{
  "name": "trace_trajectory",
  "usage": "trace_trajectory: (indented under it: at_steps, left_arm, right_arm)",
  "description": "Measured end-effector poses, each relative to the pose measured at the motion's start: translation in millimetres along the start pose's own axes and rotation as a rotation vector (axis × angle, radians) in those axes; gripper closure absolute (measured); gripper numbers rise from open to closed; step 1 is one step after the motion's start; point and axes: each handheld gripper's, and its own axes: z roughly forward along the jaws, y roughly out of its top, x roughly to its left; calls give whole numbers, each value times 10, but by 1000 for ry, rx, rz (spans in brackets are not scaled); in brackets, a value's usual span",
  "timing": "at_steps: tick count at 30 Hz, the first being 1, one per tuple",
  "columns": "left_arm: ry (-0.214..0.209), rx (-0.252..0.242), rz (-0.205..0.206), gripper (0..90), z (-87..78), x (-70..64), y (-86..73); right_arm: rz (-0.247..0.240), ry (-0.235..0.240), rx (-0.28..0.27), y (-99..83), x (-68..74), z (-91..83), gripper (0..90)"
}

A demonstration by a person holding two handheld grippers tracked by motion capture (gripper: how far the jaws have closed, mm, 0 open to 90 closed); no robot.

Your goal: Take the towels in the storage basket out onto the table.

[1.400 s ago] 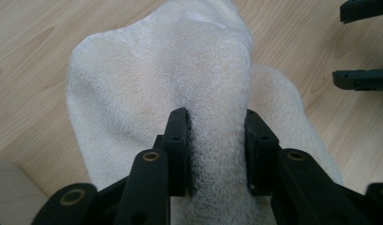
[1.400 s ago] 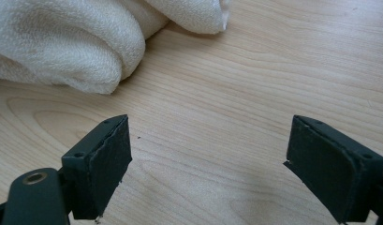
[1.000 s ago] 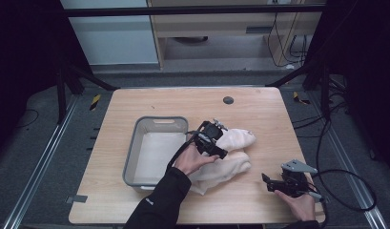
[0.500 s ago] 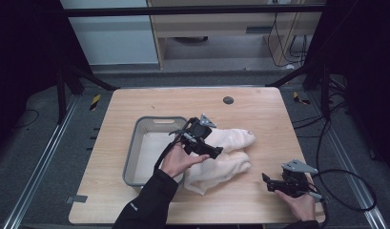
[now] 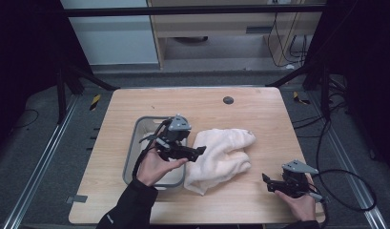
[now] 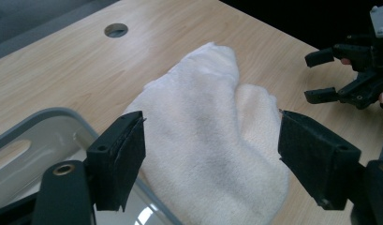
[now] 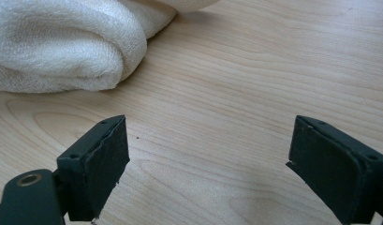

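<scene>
cream and fluffy, the towel lies bunched on the wooden table, just beside the grey plastic bin at the bin's 3 o'clock. nothing is in a grip yet, so i think your job has barely begun. your left gripper hangs over the bin's edge with its jaws wide apart, pointing at the towel. your right gripper rests near the towel's 4 o'clock, jaws apart too. the bin looks empty inside, though your left hand hides part of it.
</scene>
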Motion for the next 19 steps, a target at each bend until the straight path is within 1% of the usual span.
trace_trajectory:
  at_steps: [3, 4, 6, 7, 15, 17, 19]
  left_arm:
    - [25, -30, -21, 224, -119, 93, -127]
    - [30, -34, -28, 223, -144, 118, -160]
    - [52, -40, -44, 223, -213, 193, -254]
    - [63, -45, -55, 223, -251, 234, -303]
    - [143, -110, -148, 223, -613, 541, -737]
    - [163, -119, -160, 223, -691, 597, -831]
    - [180, -141, -185, 223, -782, 667, -947]
  right_arm:
    - [0, -1, 0, -2, 1, -1, 122]
    - [3, 1, -1, -3, 1, -4, 122]
    - [18, 5, 2, -1, 9, -16, 122]
    - [6, 0, -2, -5, 1, -12, 122]
    - [15, 3, -3, -10, 11, -25, 122]
    - [17, 2, -3, -12, 12, -27, 121]
    - [26, 3, -5, -12, 18, -31, 120]
